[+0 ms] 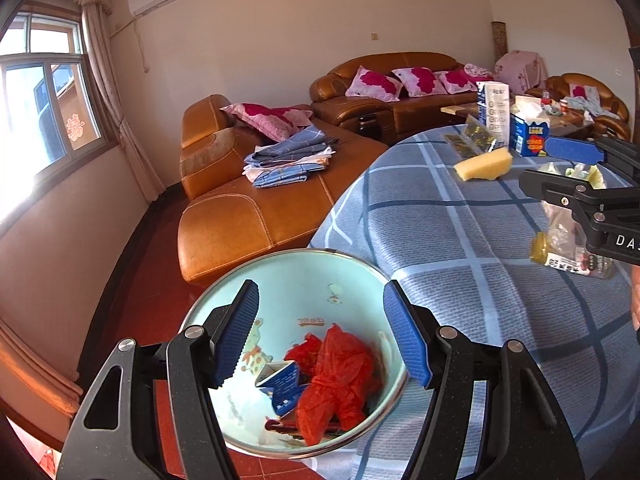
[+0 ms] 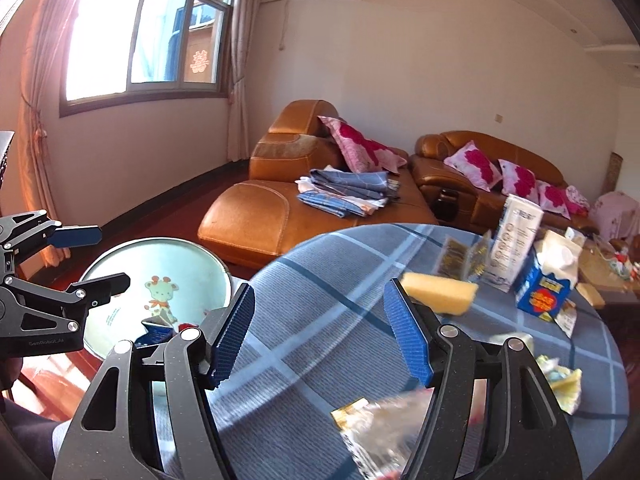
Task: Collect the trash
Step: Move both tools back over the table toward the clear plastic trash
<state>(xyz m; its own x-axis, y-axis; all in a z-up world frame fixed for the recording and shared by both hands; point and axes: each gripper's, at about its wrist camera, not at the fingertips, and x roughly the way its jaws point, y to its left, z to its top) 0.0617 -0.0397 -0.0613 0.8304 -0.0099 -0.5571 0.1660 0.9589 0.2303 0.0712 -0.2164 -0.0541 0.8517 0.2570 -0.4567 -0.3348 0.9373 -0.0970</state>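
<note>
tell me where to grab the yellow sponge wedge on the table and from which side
Grip the yellow sponge across its thick end, a pad on each broad flat face. It lies on the blue checked cloth with bare cloth on its near side and cartons behind it, so the open right gripper probably does best coming from the near side, angled downward.
</note>
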